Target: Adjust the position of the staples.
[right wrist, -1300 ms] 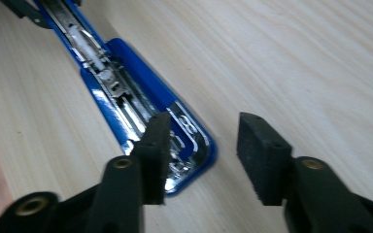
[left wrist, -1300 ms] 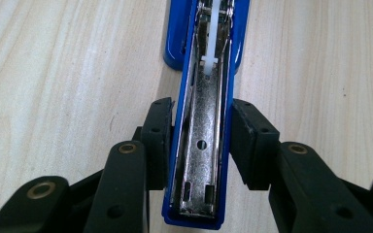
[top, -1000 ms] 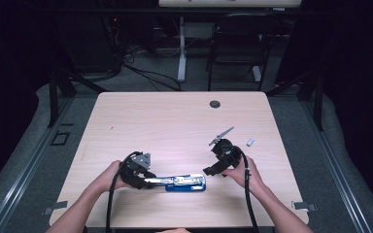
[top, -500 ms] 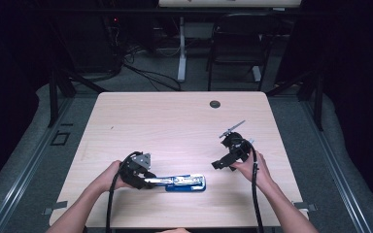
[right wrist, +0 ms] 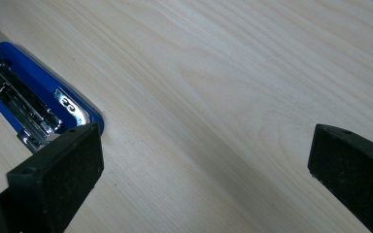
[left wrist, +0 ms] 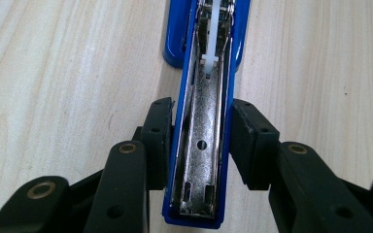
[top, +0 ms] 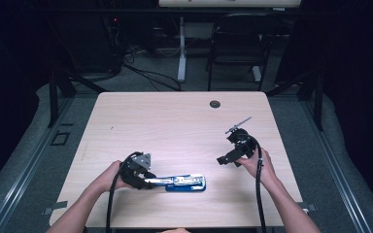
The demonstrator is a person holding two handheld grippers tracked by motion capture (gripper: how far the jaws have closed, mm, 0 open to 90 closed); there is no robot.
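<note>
Clearly the blue stapler [top: 184, 183] is the centre of the work: it lies near the front edge of the wooden table [top: 175, 126], opened flat, its metal staple channel [left wrist: 201, 150] bare and facing up. The left gripper [left wrist: 200, 141] pinches the stapler's blue sides, one pad on each flank, which pins the body to the tabletop. The right gripper [top: 229, 157] stands well apart to the right, above bare wood; its jaws have just been opening and now stand spread wide with nothing between them. In the right gripper view the stapler's front end [right wrist: 53, 111] lies just beyond the near pad.

The step in hand looks like steadying the open stapler while the free hand fetches what goes into it. To do that well, the left grip should stay low and square on the sides, so the channel remains level and unobstructed, and the right should come back from above, lined up with the channel's length.
</note>
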